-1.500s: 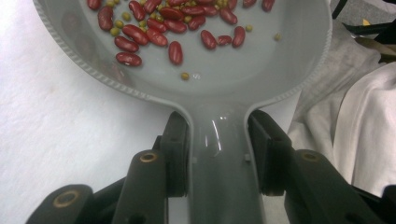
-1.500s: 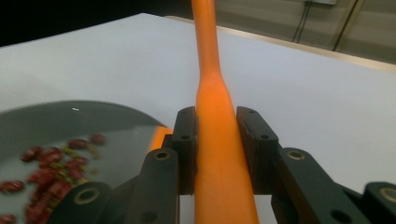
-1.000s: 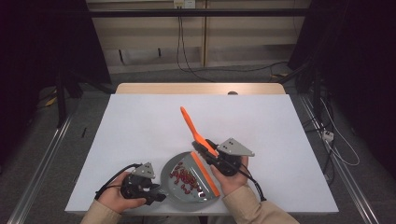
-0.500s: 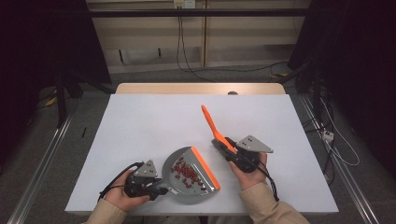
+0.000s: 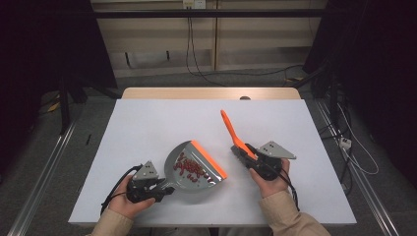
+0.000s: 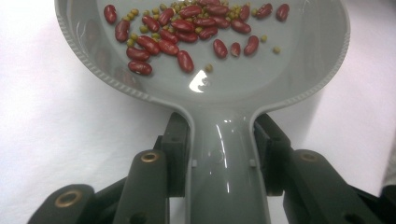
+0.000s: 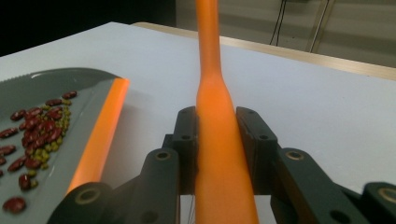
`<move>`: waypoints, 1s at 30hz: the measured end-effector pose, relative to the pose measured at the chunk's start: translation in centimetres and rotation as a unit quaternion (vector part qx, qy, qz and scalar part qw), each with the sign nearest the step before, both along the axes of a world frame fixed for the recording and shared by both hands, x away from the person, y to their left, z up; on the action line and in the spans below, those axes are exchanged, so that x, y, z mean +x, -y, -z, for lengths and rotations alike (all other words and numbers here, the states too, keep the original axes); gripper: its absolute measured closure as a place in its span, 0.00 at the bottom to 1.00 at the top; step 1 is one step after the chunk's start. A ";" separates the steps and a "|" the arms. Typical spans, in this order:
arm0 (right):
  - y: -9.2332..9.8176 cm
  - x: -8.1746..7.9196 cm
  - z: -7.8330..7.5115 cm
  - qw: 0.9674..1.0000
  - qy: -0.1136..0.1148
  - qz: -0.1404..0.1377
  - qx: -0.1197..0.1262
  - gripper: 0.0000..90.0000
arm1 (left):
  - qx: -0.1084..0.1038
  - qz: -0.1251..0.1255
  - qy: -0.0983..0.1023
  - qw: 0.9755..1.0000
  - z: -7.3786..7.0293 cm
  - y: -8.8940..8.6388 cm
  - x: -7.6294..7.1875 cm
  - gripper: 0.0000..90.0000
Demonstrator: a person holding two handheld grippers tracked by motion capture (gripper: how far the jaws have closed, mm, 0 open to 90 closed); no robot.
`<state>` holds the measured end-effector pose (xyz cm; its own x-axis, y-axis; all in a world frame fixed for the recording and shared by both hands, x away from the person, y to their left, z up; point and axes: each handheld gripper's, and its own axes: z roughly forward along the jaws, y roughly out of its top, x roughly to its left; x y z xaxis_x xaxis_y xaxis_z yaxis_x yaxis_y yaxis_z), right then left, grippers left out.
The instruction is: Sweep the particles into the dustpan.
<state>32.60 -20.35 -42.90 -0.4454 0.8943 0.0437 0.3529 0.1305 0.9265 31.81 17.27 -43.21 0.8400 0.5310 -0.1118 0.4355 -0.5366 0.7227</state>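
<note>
At the near edge of the white table [image 5: 147, 123], the left gripper [image 5: 156, 189] clamps the grey handle of a dustpan [image 5: 194, 172], its two jaws pressing on either side of the handle, as the left gripper view shows plainly. The dustpan [image 6: 224, 88] lies flat on the table just in front of that gripper, its orange lip [image 5: 209, 158] turned toward the right hand's side. Inside it lies a loose heap of red kidney beans [image 6: 187, 28] mixed with small green beans [image 6: 208, 68]; there are well over twenty red ones, and the green ones are too small and too many to count surely.

Just right of the dustpan, and apart from it, the right gripper [image 5: 247, 156] is clenched tight on one orange handle [image 5: 231, 129], which looks like that of a brush, though its head is hidden. In the right gripper view the handle [image 7: 212, 116] runs straight up between the two jaws, both pads against it, with the dustpan's lip [image 7: 100, 135] at the left. The handle slants up and away from the person, toward the far side of the table.

One dustpan, one orange tool, two grippers.
</note>
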 end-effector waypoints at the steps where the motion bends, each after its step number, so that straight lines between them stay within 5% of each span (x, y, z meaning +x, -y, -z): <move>1: 0.2 0.0 0.0 1.000 -0.001 0.000 0.001 0.79 | -0.003 -0.005 0.000 1.000 -0.1 -0.2 0.2 0.70; 14: 2.2 -0.1 -0.3 1.000 -0.002 0.008 0.000 0.79 | -0.010 -0.067 0.013 0.998 -0.5 -1.5 1.4 0.70; 30: 2.9 -0.1 -0.3 1.000 -0.005 0.010 0.002 0.79 | -0.014 -0.136 0.020 0.990 -0.5 -3.3 2.8 0.70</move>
<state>32.52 -23.25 -42.59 -0.4271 0.9027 0.0516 0.3648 0.1198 0.9233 34.60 20.52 -42.71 0.6699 0.7358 -0.0992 0.5321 -0.3825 0.7554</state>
